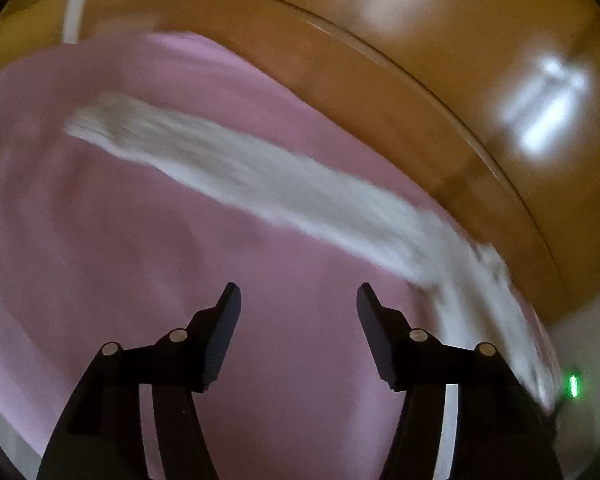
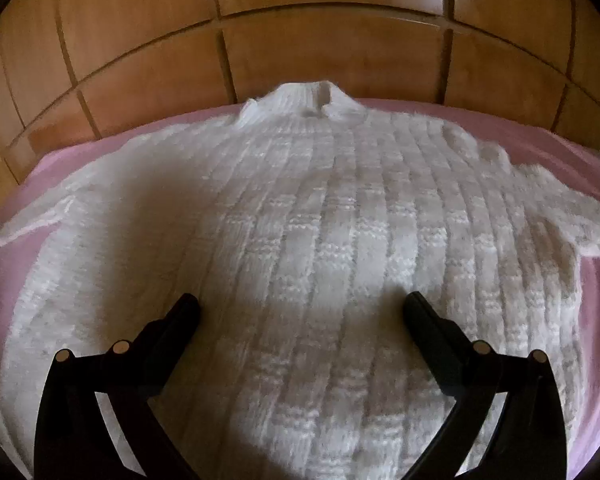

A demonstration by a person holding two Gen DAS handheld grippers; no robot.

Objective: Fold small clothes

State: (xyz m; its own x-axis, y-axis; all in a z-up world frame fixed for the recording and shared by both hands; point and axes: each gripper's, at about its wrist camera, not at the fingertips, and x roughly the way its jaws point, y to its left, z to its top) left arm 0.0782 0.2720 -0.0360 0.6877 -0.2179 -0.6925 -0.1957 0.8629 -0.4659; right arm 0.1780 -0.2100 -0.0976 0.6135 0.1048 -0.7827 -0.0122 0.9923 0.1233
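The white sweater (image 2: 300, 240) lies flat on the pink sheet (image 2: 540, 128), both the left gripper (image 1: 299, 300) and right gripper (image 2: 300, 312) spread and empty.

White sweater spread on a pink-covered bed

The bed (image 2: 540, 128), under a pink sheet, carries a white knitted sweater (image 2: 320, 220) lying flat, collar at the far edge against wooden panels (image 2: 320, 48), one sleeve (image 1: 260, 176) stretched toward the left edge.
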